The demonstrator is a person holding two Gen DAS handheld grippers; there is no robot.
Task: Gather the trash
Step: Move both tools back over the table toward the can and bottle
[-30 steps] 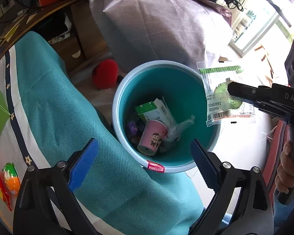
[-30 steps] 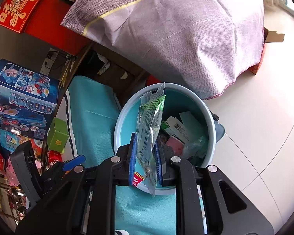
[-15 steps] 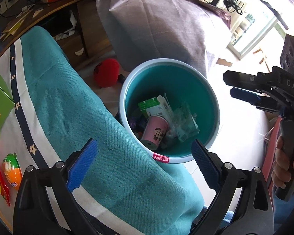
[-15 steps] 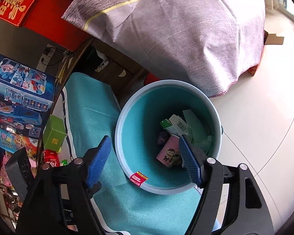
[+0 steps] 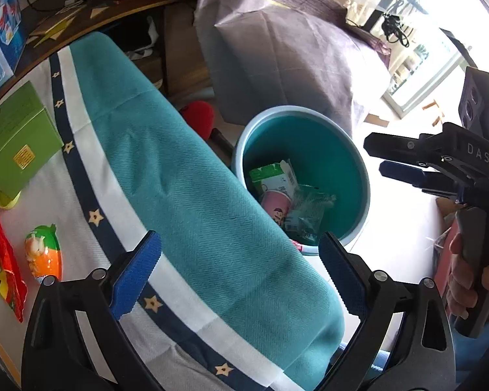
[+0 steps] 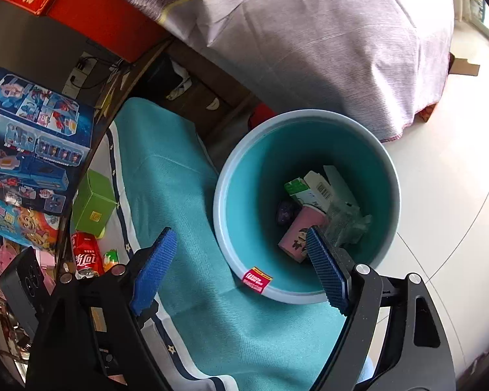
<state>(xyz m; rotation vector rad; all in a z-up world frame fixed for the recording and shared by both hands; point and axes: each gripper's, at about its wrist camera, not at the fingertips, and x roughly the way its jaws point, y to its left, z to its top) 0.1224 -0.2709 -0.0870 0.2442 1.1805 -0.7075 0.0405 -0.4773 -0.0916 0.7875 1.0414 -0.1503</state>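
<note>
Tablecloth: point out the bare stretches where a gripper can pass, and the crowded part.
The teal band of the tablecloth, between the starred navy stripe and the trash bin, lies bare. So does the pale floor beyond the bin. Crowded: the white side, with the green box, red can and orange-green toy.

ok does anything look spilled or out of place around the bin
Nothing spilled. The trash sits inside the round teal plastic bin, including a pink paper cup lying on its side. A red soda can and an orange-green snack packet remain on the tablecloth.
</note>
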